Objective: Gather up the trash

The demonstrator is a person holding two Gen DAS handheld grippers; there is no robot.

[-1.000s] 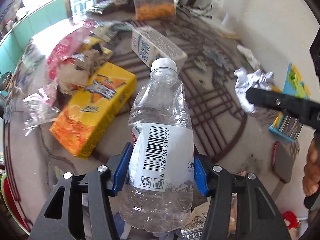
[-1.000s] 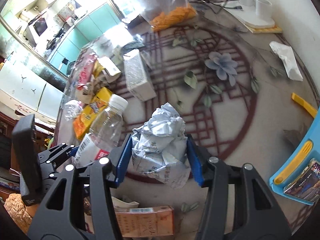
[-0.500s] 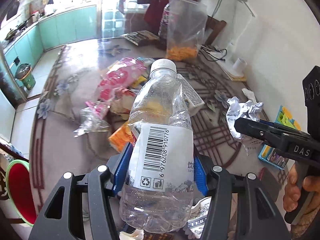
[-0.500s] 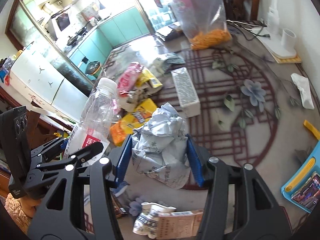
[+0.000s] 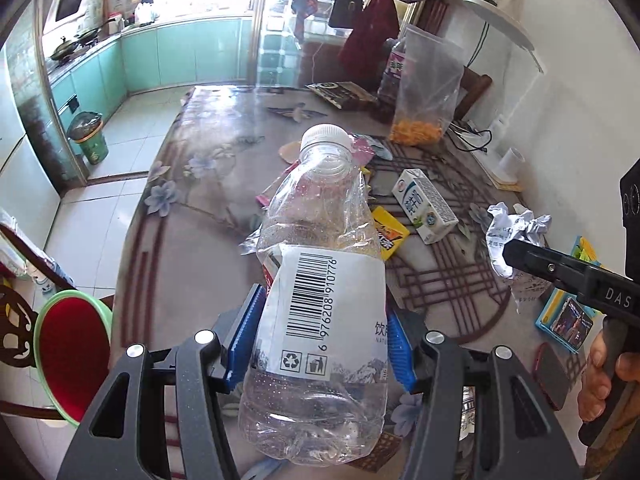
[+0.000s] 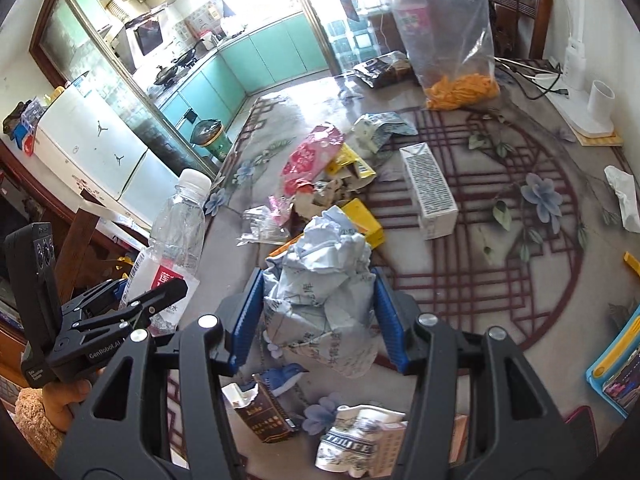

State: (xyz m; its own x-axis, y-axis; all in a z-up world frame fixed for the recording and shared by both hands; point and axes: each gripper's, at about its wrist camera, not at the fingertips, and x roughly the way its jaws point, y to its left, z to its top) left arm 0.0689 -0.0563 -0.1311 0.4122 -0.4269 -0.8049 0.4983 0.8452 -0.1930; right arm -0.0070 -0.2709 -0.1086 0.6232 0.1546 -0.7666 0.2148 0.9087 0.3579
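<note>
My left gripper (image 5: 320, 340) is shut on a clear plastic bottle (image 5: 320, 280) with a white cap and barcode label, held well above the table. That bottle (image 6: 172, 240) also shows at the left of the right wrist view. My right gripper (image 6: 320, 320) is shut on a crumpled ball of printed paper (image 6: 324, 280), likewise lifted; this paper ball (image 5: 512, 236) appears at the right of the left wrist view. More trash lies on the patterned table (image 6: 520, 280): a milk carton (image 6: 430, 188), a pink wrapper (image 6: 308, 160), a yellow box (image 6: 366, 220).
A plastic bag with orange snacks (image 6: 452, 48) stands at the table's far end. A green bin (image 5: 88, 140) sits on the kitchen floor, a red-lined basin (image 5: 72, 352) by the table's left side. Crushed cartons (image 6: 360, 440) lie near the front edge, a blue tray (image 6: 616, 364) at right.
Both grippers have risen and pulled back from the table with their loads still held. The table's trash pile now looks farther away, and more of the kitchen and floor shows.
</note>
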